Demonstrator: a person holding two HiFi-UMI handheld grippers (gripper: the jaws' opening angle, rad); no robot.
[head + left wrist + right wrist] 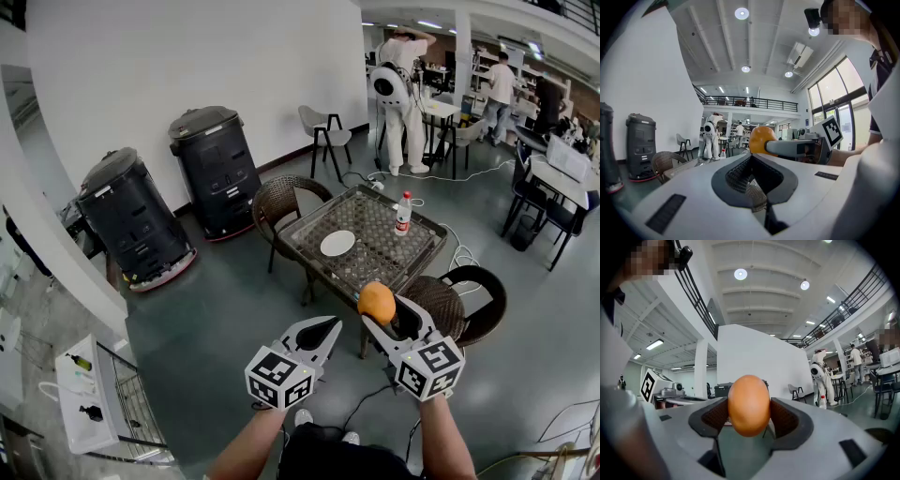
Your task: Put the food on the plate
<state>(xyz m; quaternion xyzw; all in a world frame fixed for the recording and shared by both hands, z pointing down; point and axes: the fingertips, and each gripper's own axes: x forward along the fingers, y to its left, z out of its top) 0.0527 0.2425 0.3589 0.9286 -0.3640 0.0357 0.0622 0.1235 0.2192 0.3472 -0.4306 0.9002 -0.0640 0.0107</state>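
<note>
While the plate [337,243] sits on the table [370,269] at 11 o'clock | right gripper [379,316] clamps the orange [376,302], level for carrying | left gripper [328,325] closed, empty, idle at 9 o'clock.

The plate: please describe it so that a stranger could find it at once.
Find the square glass-topped table between the wicker chairs. The plate lies flat on it. Unlike the upright red-capped bottle nearby, it is white, round and empty.
</note>
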